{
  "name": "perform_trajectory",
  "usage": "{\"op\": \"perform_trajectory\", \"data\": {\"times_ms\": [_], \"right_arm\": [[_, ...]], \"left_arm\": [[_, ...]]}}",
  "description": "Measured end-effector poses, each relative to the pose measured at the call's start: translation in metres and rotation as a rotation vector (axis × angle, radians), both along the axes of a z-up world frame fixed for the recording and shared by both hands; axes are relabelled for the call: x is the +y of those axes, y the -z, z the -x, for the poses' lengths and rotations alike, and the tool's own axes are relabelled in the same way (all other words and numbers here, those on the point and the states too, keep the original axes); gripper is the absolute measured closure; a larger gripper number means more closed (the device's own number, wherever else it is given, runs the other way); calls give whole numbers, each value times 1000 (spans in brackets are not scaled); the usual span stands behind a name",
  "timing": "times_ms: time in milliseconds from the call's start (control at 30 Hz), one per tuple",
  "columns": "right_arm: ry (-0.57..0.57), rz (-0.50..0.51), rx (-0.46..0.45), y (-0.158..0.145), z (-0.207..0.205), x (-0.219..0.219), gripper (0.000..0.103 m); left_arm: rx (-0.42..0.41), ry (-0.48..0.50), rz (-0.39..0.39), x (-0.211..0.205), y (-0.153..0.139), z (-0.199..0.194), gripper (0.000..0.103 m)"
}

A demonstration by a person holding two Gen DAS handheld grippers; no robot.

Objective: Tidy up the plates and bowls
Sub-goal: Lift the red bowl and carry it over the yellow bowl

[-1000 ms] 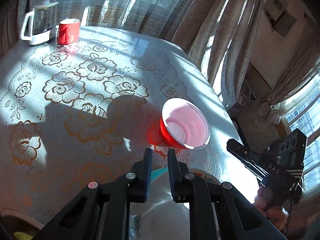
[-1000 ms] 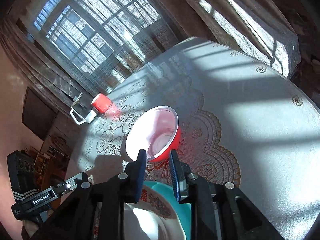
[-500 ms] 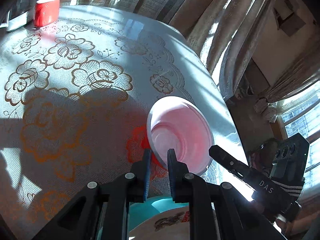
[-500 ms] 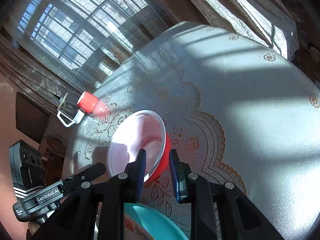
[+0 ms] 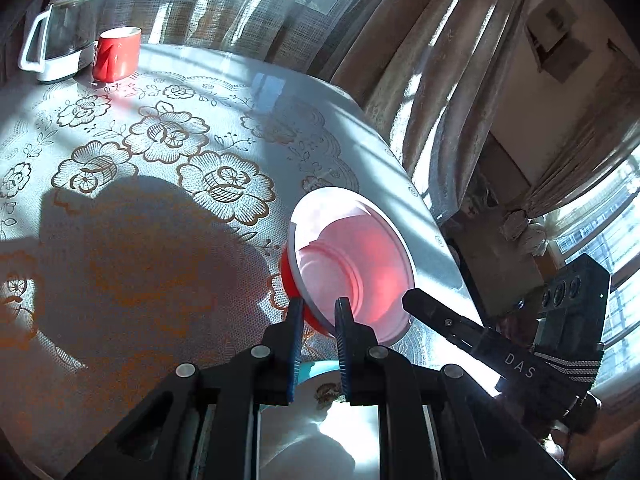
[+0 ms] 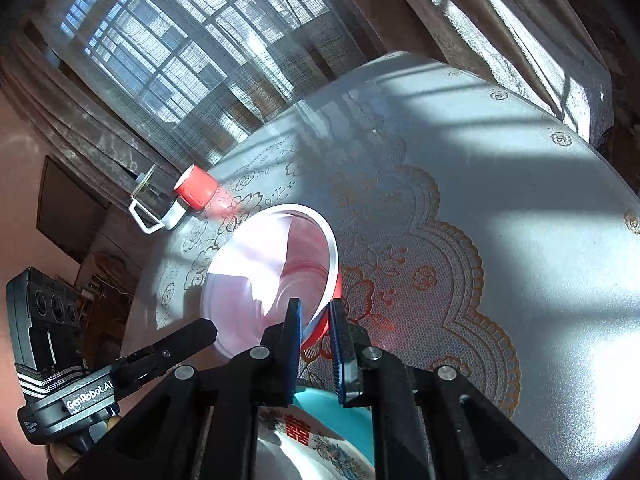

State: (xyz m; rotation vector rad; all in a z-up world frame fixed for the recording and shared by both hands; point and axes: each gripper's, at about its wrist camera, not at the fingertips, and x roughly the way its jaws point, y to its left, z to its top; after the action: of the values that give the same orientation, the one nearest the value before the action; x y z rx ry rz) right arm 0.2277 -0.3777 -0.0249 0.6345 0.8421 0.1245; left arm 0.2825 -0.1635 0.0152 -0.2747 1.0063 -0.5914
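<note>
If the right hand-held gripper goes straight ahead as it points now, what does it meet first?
The right hand-held gripper already has the red bowl by its rim between its fingers, so the bowl's wall likely comes first, then the tablecloth.

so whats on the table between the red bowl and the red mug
Only bare floral tablecloth between the red bowl and the red mug, seen in the left wrist view.

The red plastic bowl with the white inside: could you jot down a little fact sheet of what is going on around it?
Bowl: red plastic bowl with white inside, tilted, both grippers at its near rim
Left hand-held gripper: shut on rim
Right hand-held gripper: jaws just closed on rim
Below: teal plate holding patterned white dish
Far end: red mug, glass kettle
Surface: lace-patterned tablecloth
</note>
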Motion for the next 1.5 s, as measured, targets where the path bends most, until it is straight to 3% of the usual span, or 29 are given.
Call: {"op": "perform_trajectory", "data": {"times_ms": [600,967,1500], "right_arm": [[-167,-20,-88,-33,47,91,90],[-266,-47,-84,-30,78,145,90],[-405,-39,-83,-29,104,209,90]], "left_arm": [[-84,-121,30,99,-23,90,88],[-90,-183,51,156,-19,142,88],[-90,-280,58,215,-13,186,88]]}}
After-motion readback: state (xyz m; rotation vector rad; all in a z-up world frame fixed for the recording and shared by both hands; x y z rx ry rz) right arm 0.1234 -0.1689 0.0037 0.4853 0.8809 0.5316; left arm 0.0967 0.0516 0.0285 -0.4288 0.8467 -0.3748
